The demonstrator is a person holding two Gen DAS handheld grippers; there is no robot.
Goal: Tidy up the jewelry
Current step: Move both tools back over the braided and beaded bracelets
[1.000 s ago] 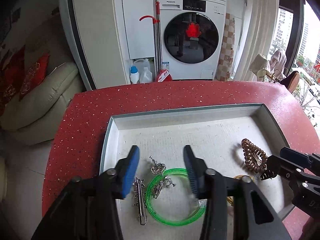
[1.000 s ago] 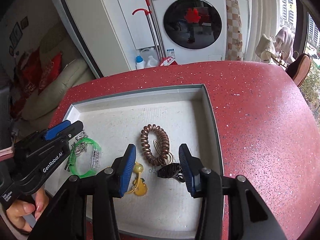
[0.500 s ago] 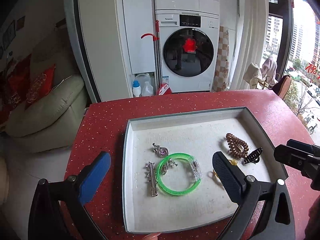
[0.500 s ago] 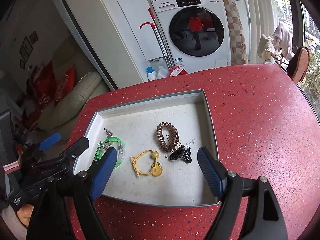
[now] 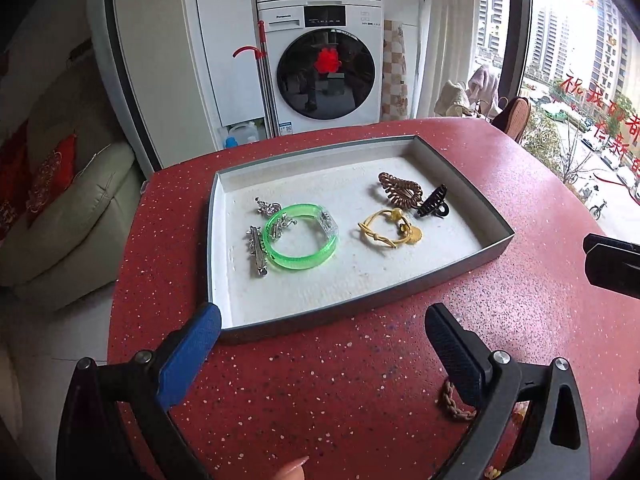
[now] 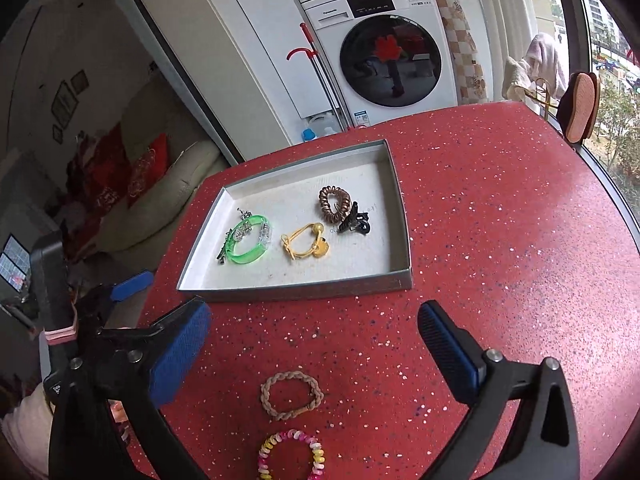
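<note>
Both hand-held grippers hang above the red speckled worktop [image 5: 360, 380] on the near side of a shallow grey tray [image 5: 360, 308], and neither touches anything. The left hand-held gripper [image 5: 320, 344] has its blue-padded fingers [image 5: 192, 356] spread wide and holds nothing. The right hand-held gripper [image 6: 316, 344] is likewise spread wide and holds nothing; in the left wrist view only a dark part of it shows at the right edge.

The tray has a white lining, and the jewelry in it lies in two loose groups. Toward the left side sits a green bangle [image 5: 301, 236], with a small silver charm lying inside its ring, a silver hair clip [image 5: 256, 252] just beside its left edge, and another small silver piece [image 5: 267, 207] touching its far rim. Toward the right side lie a brown coiled hair tie [image 5: 402, 192], a black claw clip [image 5: 434, 202] touching it, and a yellow cord hair tie [image 5: 390, 228] with a bead and a charm just in front of them.

Two more pieces lie on the bare worktop outside the tray, near the right hand-held gripper: a tan braided bracelet [image 6: 291, 396] and, closer to the camera, a pink and yellow beaded bracelet [image 6: 292, 456], partly cut off by the bottom edge. A washing machine [image 5: 324, 68] stands in the background.
</note>
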